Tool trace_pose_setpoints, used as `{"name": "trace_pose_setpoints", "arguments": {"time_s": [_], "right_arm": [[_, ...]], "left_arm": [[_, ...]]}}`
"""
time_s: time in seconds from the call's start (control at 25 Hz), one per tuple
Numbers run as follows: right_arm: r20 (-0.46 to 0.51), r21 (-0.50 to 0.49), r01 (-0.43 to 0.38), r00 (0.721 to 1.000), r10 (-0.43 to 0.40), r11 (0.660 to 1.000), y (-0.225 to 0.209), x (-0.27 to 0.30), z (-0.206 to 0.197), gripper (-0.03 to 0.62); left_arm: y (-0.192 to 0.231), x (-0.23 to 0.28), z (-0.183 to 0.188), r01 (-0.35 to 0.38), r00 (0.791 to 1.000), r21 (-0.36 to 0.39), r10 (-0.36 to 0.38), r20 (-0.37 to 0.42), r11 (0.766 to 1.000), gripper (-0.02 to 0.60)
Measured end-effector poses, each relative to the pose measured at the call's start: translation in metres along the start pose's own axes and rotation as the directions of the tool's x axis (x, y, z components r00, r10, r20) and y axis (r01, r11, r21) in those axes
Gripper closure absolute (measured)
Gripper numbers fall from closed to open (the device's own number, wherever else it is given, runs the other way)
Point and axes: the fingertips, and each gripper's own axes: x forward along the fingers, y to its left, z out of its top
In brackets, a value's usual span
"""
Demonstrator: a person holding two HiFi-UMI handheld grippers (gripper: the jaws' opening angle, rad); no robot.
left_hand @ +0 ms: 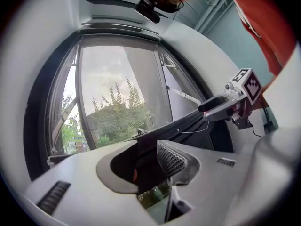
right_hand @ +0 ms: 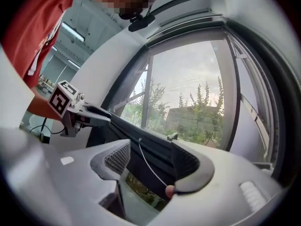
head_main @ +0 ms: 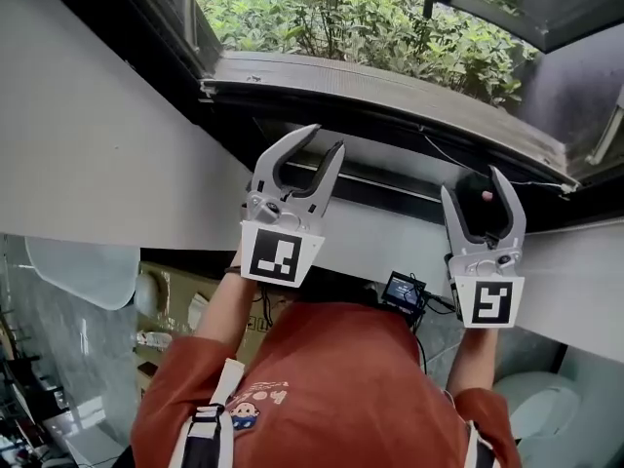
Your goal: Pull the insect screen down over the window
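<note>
Along the window's dark frame, both tongs straddle the insect screen's bar.
White wall [head_main: 97,144] flanks the window frame [head_main: 390,96], with green shrubs [head_main: 370,18] outside the glass. The left gripper [head_main: 326,137] and right gripper [head_main: 472,181] are raised side by side, well apart along the screen's dark bar [right_hand: 124,128]. Each has its jaws spread, with the bar crossing the gap between them. A thin cord [right_hand: 150,164] with a small pink bead [right_hand: 170,190] lies in the right gripper's mouth.
</note>
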Motion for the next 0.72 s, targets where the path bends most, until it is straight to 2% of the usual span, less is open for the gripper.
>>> {"name": "trace_pose_setpoints", "arguments": {"time_s": [0.12,0.24,0.32,0.4,0.56,0.72], "right_arm": [[-0.006,0.108,0.047,0.999,-0.047,0.993,-0.007,-0.017,-0.013,0.309],[-0.014,0.24,0.093,0.996,-0.093,0.966,-0.011,-0.029,-0.025,0.31],[-0.031,0.289,0.112,0.994,-0.108,0.951,-0.01,-0.035,-0.034,0.312],[-0.049,0.309,0.126,0.992,-0.117,0.943,-0.006,-0.041,-0.041,0.322],[-0.069,0.331,0.153,0.988,-0.137,0.931,-0.002,-0.048,-0.05,0.324],[-0.078,0.333,0.175,0.984,-0.158,0.926,-0.003,-0.053,-0.056,0.365]], "left_arm": [[-0.005,-0.011,-0.007,-0.046,0.999,-0.139,0.046,-0.004,0.989,0.454],[-0.009,-0.02,-0.016,-0.093,0.996,-0.266,0.093,-0.012,0.96,0.453],[-0.013,-0.023,-0.021,-0.108,0.994,-0.322,0.112,-0.007,0.94,0.454],[-0.021,-0.026,-0.028,-0.113,0.993,-0.337,0.115,-0.015,0.935,0.454],[-0.039,-0.027,-0.038,-0.111,0.993,-0.303,0.095,-0.069,0.946,0.454],[-0.047,-0.027,-0.039,-0.098,0.994,-0.297,0.08,-0.072,0.95,0.466]]}}
